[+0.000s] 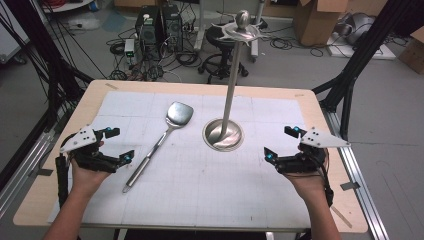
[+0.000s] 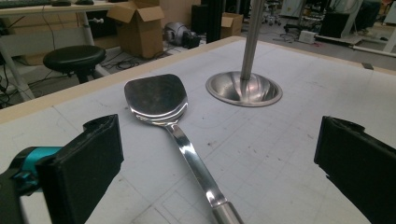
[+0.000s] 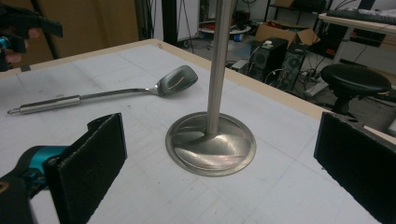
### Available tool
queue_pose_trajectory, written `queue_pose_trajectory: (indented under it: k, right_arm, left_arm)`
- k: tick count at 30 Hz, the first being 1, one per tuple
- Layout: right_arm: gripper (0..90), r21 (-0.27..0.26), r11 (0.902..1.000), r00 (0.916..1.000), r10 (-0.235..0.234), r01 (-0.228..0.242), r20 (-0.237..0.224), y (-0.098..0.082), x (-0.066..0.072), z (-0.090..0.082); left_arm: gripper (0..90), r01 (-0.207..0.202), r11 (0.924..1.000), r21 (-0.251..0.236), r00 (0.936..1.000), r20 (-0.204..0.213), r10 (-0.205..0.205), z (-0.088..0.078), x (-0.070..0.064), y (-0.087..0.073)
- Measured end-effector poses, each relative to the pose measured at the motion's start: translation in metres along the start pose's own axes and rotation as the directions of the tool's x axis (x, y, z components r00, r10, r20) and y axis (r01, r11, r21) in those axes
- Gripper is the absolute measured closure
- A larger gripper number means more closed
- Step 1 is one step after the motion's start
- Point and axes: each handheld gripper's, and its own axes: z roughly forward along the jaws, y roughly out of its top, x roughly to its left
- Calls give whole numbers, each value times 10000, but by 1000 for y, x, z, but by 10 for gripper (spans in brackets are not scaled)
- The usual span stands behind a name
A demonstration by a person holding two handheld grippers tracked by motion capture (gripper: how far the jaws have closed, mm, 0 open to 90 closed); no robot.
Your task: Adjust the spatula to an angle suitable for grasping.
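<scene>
Steel gleams on the spatula [image 1: 159, 141], which lies flat on the white mat [image 1: 200, 200], blade away from the person and handle slanting back towards the left gripper [image 1: 116, 144]. That gripper hovers just beside the handle's near end, jaws spread wide with nothing between them; in the left gripper view the spatula [image 2: 177, 135] runs up the middle of the gap, ahead of the pads. The right gripper [image 1: 281, 142] sits well apart from the spatula, on the far side of the stand [image 1: 225, 131], its jaws likewise wide and empty. The stand's round base [image 3: 211, 143] rests just ahead of the right gripper's jaws, its pole upright. Something sits on the pole's top, perhaps hooks.
</scene>
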Motion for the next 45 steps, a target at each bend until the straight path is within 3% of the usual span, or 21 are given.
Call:
queue_pose_trajectory:
  k: [6, 21, 30, 37, 45]
  right_arm:
    - [12, 115, 9998, 9998, 186, -186, 30, -3, -2, 1]
    - [13, 239, 9997, 9999, 106, -103, -118, -2, 1, 7]
    - [13, 351, 9994, 9999, 1, 2, -102, -4, 3, 7]
    - [13, 489, 9988, 10000, -27, 25, 39, -8, 4, 1]
    - [13, 643, 9979, 9997, -46, 29, 257, -14, 3, -9]
  left_arm:
    - [17, -4, 10000, -8, 10000, -6, 4, 0, 0, 0]
    - [17, 11, 9999, 142, 10000, 76, -12, 3, -5, 0]
    - [17, 173, 9993, 346, 9998, -130, -168, 7, -1, -2]
    - [18, 357, 9981, 500, 9992, -206, -347, 20, 2, -2]
    - [32, 597, 9907, 1226, 9978, -363, -557, 42, 8, -6]
